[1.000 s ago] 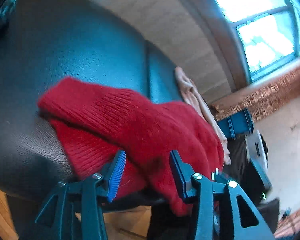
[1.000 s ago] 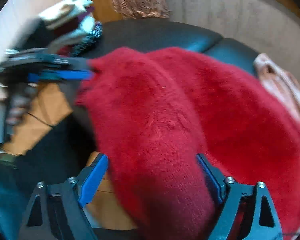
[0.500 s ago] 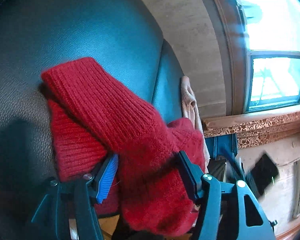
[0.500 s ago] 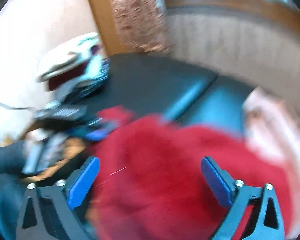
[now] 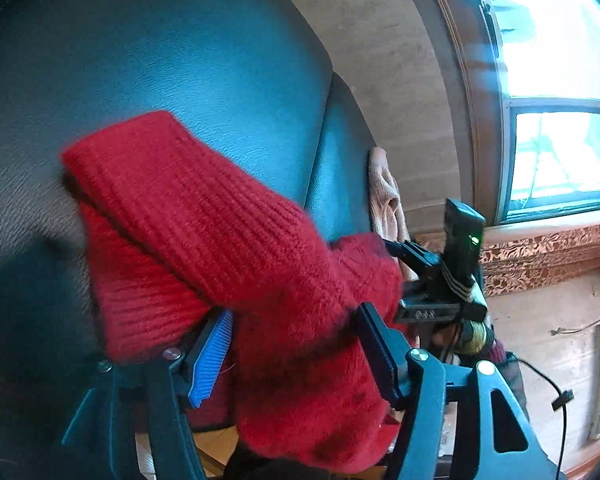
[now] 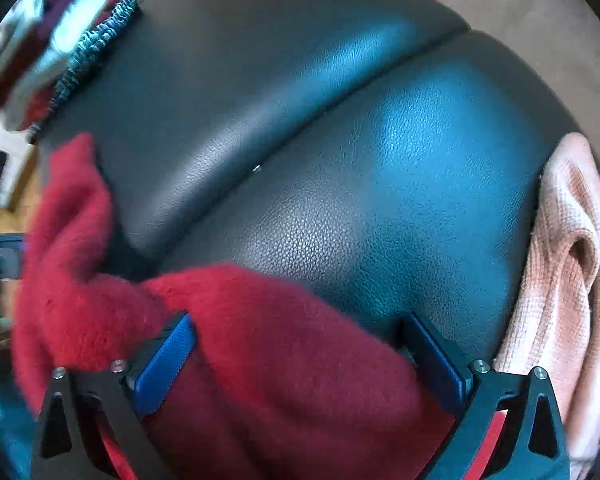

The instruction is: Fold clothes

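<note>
A red knit sweater (image 5: 228,232) lies folded on the front edge of a black leather sofa (image 5: 180,72). A ribbed part stretches away over the cushion. My left gripper (image 5: 294,312) has the sweater's thick fuzzy fold between its jaws, which are opening; the blue pad (image 5: 210,356) shows bare beside the fabric. My right gripper (image 6: 296,320) points down at the sofa (image 6: 380,200), jaws spread wide. The red sweater (image 6: 260,340) lies loose between them and trails off to the left. The right gripper's black housing (image 5: 460,240) shows just past the sweater in the left wrist view.
A pink knit garment (image 6: 572,280) lies at the sofa's right end, also visible as a pink strip (image 5: 386,200) in the left wrist view. A pile of clothes (image 6: 40,40) sits at the sofa's far left. A window (image 5: 560,152) and wooden floor (image 5: 560,320) lie to the right.
My left gripper rolled and its jaws widened around the sweater. My right gripper widened and swung across; bare sofa cushion now fills most of its view instead of the red sweater.
</note>
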`<state>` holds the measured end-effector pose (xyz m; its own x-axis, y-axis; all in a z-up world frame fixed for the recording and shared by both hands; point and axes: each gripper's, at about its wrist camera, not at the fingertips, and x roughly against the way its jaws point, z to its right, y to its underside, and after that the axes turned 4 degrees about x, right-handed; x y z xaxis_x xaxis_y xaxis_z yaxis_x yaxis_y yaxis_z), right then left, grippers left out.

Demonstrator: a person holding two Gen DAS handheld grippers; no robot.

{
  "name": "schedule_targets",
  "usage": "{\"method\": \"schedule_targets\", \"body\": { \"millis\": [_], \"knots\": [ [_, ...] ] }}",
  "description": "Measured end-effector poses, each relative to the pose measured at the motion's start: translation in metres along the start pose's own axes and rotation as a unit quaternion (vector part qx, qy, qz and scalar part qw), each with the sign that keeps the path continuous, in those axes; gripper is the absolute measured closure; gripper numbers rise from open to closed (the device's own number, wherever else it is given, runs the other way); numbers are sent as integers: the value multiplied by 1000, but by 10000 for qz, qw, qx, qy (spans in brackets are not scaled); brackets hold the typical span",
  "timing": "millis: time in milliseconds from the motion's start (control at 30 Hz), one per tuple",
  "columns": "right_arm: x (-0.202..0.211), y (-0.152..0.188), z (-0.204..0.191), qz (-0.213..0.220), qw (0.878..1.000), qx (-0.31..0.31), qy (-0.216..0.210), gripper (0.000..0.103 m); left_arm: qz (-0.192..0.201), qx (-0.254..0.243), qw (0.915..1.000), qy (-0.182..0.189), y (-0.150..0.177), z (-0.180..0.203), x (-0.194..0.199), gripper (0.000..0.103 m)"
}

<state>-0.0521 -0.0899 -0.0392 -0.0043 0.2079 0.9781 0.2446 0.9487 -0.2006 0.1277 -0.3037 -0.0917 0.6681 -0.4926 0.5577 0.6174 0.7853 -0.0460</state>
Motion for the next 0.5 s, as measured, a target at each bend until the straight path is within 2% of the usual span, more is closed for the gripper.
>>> {"method": "schedule_targets", "body": {
  "millis": [67, 133, 200, 267, 333, 433, 500],
  "knots": [
    [4, 6, -10, 163, 9998, -7, 115, 1, -3, -252, 9996, -99, 1, 6, -3, 43],
    [11, 14, -21, 313, 9994, -76, 115, 20, 87, -560, 9981, -249, 3, 12, -7, 80],
    [20, 20, -35, 427, 9990, -60, 87, 73, 172, -730, 9964, -384, 4, 13, -12, 83],
    [30, 24, -55, 492, 9980, 121, 370, 83, 333, -923, 9944, -397, 5, 20, -9, 84],
    [42, 24, -67, 627, 9959, 213, 617, 85, 595, -1130, 9909, -417, 2, 31, 3, 85],
    [79, 17, -59, 1175, 9881, -28, 995, 89, 1067, -1630, 9803, -326, -11, 61, 26, 86],
    [108, 14, -46, 1606, 9774, -276, 1343, 90, 1374, -1944, 9708, -288, -26, 86, 38, 87]
  ]
}}
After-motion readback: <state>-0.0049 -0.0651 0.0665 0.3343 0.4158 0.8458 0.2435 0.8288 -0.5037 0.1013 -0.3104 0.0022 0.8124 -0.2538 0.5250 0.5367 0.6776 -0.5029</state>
